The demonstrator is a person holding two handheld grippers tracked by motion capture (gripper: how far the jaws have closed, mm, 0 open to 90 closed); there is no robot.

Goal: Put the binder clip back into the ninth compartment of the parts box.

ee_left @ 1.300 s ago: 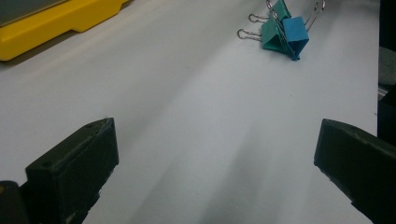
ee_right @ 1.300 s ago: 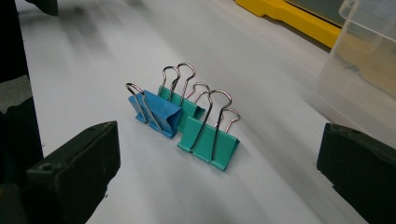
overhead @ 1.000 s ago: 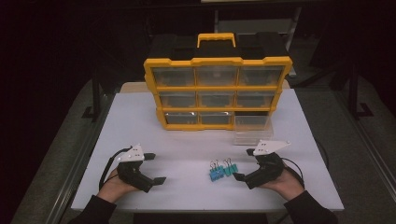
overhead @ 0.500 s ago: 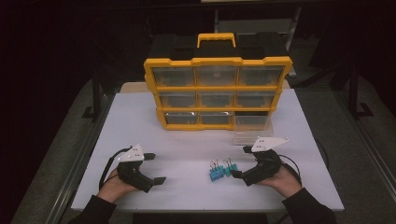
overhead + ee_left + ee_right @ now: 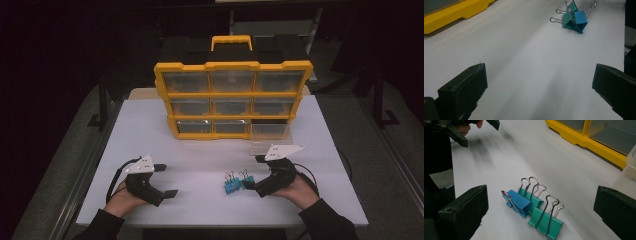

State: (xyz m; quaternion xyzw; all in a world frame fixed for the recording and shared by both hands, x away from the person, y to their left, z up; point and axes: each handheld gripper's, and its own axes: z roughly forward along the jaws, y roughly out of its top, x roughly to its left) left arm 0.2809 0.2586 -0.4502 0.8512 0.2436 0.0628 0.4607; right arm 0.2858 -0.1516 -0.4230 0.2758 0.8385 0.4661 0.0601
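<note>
I see R gripper (image 5: 251,172) fingers wide, just beside binder clips (image 5: 236,181) on white table (image 5: 200,155); L gripper (image 5: 165,180) fingers wide, nothing held; yellow organizer (image 5: 232,92) at back.

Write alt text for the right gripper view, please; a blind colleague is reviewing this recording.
Three binder clips, one blue and two teal, lie bunched on a white table between the right gripper's wide-open black jaws. A yellow organizer with clear drawers runs along the upper right, and the other hand's gripper shows at upper left.
</note>
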